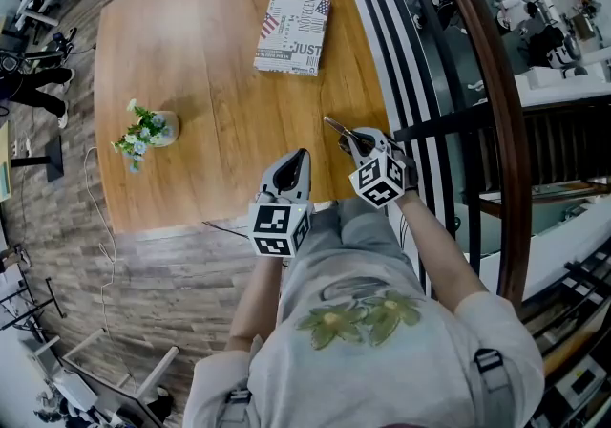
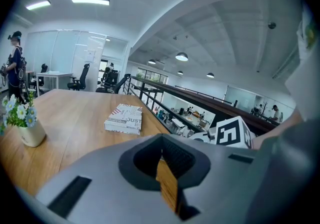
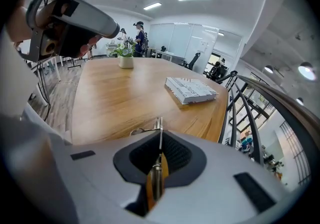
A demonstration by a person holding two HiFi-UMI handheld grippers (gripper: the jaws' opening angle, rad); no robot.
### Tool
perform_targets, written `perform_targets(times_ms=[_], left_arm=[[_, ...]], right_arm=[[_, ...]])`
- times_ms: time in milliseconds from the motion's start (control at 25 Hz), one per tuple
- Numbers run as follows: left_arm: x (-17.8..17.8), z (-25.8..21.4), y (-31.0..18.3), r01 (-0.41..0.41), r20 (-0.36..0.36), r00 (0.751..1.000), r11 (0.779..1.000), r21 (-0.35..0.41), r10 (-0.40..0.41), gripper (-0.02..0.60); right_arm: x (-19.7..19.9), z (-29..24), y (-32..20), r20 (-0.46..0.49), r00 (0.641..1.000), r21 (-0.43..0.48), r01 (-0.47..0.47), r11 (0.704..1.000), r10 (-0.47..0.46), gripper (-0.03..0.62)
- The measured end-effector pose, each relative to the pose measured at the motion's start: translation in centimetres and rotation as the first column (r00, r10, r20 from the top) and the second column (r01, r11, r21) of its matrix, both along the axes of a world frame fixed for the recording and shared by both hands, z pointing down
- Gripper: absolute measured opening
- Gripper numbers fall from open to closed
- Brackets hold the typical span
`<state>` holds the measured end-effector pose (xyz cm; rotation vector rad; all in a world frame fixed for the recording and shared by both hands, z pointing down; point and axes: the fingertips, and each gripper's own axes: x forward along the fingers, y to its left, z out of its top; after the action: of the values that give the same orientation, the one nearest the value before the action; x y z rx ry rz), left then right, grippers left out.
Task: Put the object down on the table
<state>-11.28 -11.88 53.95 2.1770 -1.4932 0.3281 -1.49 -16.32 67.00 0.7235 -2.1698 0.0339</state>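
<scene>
My right gripper [image 1: 355,141] is shut on a thin metal tool [image 1: 336,126] whose tip sticks out ahead of the jaws, over the near right corner of the wooden table [image 1: 191,53]. In the right gripper view the tool [image 3: 159,127] stands as a narrow blade between the closed jaws, with a wire loop beside it just above the table top. My left gripper [image 1: 298,160] hovers at the table's near edge, jaws together and nothing between them; its own view shows only a thin slit [image 2: 162,155].
A printed book [image 1: 293,32] lies at the table's far right. A small pot of flowers [image 1: 148,133] stands at the left. A dark railing [image 1: 477,53] runs along the table's right side. A person stands far off at the left [image 2: 14,63].
</scene>
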Motion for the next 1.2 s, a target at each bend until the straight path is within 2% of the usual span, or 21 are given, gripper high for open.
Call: perform_targets(times_ms=[1200], left_arm=[[0.1,0.8,0.6,-0.015,0.009,1.0,1.0,-0.025,0.015,0.014]], right_arm=[[-1.1,1.8,1.9,-0.021,0.999,-0.013,0.046,0.999,-0.046,0.073]])
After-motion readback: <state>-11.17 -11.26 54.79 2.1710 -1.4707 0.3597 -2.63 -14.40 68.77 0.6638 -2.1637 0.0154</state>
